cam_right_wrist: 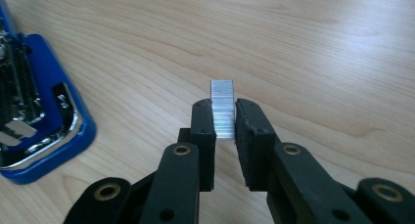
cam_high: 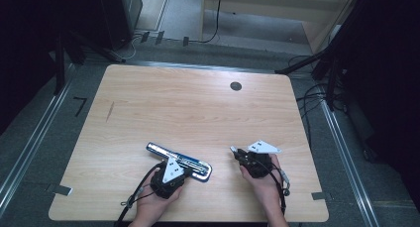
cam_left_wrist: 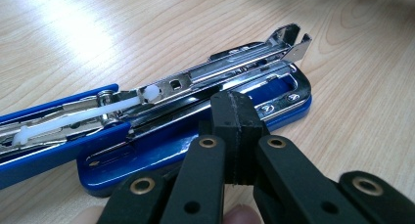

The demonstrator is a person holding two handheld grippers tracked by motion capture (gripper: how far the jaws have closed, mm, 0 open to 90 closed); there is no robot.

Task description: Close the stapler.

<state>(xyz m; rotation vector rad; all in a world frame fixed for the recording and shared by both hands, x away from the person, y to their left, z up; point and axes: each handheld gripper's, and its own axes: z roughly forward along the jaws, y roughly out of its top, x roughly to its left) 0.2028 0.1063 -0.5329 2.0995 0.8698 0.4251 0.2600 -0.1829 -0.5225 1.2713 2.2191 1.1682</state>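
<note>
1. Looking down: stapler lies lower centre, long axis upper-left to lower-right, beside left gripper; right gripper sits to its right.
2. Left gripper view: jaws closed, empty, at the opened stapler.
3. Right gripper view: jaws pinch a staple strip; stapler at left edge.

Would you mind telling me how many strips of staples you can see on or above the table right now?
1. A single staple strip is pinched in the right tongs, above bare wood right of the opened blue stapler. More staples may sit hidden inside its magazine.
</note>
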